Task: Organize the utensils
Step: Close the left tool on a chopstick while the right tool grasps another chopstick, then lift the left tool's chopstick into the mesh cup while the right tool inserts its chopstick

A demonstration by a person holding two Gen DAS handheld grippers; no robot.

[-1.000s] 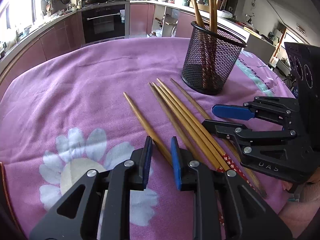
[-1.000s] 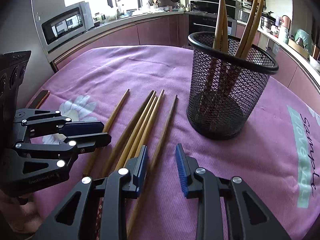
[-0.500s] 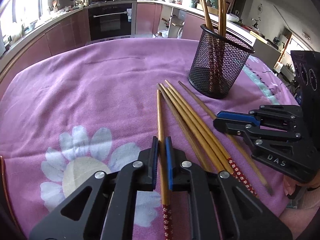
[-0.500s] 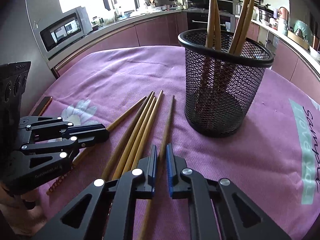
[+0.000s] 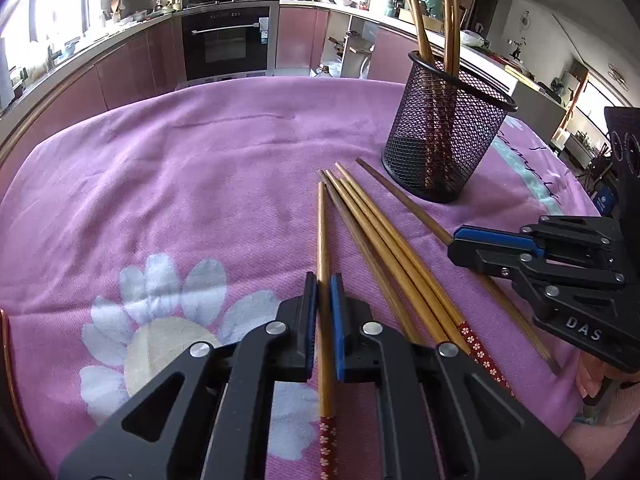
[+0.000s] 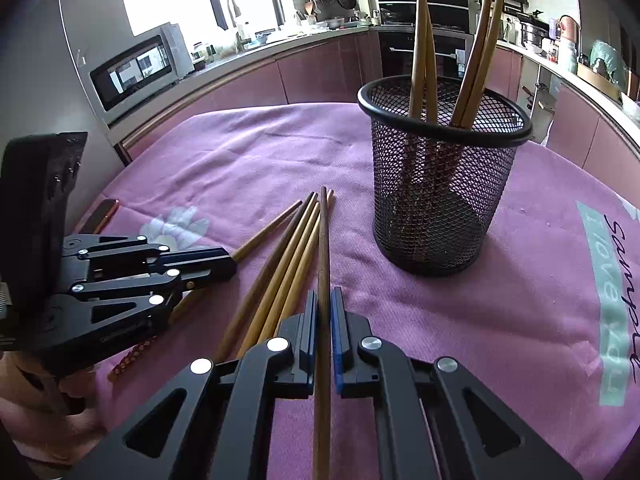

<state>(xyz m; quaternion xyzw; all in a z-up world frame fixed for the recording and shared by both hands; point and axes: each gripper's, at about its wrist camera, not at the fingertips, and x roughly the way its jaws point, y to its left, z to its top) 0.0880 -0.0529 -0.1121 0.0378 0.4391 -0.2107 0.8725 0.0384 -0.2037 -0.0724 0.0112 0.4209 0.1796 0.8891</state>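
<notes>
Bamboo chopstick (image 5: 322,240) between left hand-held gripper (image 5: 324,284) pads

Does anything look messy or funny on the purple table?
Yes: several chopsticks lie loose on the purple cloth beside the mesh cup, where others already stand. The left gripper and right gripper each pinch one chopstick. Nothing looks broken or spilled.

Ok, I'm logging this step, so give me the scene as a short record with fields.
left gripper: shut on light chopstick
right gripper: shut on dark chopstick
loose chopsticks: three, lying side by side on the cloth
mesh holder: upright, four chopsticks standing in it
surface: purple tablecloth
</notes>
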